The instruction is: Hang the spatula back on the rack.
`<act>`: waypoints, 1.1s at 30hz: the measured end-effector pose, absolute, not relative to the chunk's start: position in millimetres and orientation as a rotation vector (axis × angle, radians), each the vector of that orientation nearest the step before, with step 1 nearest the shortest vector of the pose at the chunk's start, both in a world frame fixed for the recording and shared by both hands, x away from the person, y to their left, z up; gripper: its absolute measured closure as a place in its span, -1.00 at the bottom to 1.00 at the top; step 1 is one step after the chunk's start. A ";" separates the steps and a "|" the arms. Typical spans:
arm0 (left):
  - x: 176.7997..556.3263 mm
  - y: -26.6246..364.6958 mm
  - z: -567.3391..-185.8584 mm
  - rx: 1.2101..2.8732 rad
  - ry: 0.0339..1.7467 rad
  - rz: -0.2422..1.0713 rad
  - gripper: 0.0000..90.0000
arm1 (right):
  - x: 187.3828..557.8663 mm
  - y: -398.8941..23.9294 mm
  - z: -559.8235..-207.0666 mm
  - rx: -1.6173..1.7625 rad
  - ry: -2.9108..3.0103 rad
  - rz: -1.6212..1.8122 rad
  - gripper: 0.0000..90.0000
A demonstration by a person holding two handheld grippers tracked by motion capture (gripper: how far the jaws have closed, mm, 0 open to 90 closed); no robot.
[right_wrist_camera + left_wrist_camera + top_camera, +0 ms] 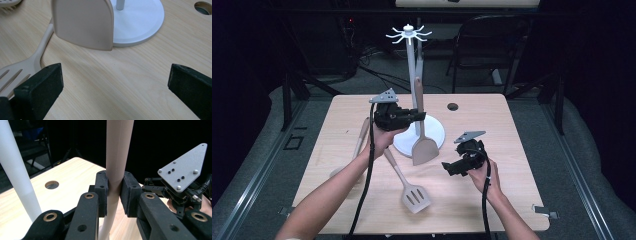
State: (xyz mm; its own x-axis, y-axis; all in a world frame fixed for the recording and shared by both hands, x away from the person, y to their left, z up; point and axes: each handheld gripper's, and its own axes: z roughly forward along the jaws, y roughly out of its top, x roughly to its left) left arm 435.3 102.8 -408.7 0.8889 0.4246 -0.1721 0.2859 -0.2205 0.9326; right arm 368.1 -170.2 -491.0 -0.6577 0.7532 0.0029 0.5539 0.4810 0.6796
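Pinching spatula (423, 135) handle upright: left tool (418, 117), hand raised | right tool (447, 166): spread, low over table (492, 120)

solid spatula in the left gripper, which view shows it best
The high view: the whole solid spatula hangs upright from the left gripper beside the white stand. The left gripper view shows its handle clamped between the pads; the right gripper view shows its blade.
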 end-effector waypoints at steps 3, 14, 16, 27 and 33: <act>436.8 103.3 -404.6 1.830 0.523 0.148 0.71 | 368.9 -170.1 -492.1 1.114 2.437 0.947 -1.00; 448.2 107.5 -389.3 1.831 0.518 0.164 0.71 | 373.2 -171.0 -496.7 1.130 2.455 0.913 -1.00; 450.1 108.4 -385.9 1.829 0.512 0.170 0.71 | 373.8 -171.3 -497.5 1.133 2.447 0.916 -1.00; 461.3 113.8 -367.5 1.825 0.510 0.191 0.71 | 374.7 -171.5 -498.1 1.131 2.452 0.892 -1.00; 463.2 113.4 -355.7 1.822 0.489 0.200 0.71 | 375.0 -171.5 -498.5 1.128 2.452 0.888 -1.00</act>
State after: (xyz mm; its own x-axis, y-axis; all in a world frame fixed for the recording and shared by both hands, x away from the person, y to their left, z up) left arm 463.2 113.4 -355.7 0.8976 0.4268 -0.1105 0.2272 -0.2331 0.9455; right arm 375.0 -171.5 -498.5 -0.6470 0.7624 -0.0123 0.5777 0.5007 0.6446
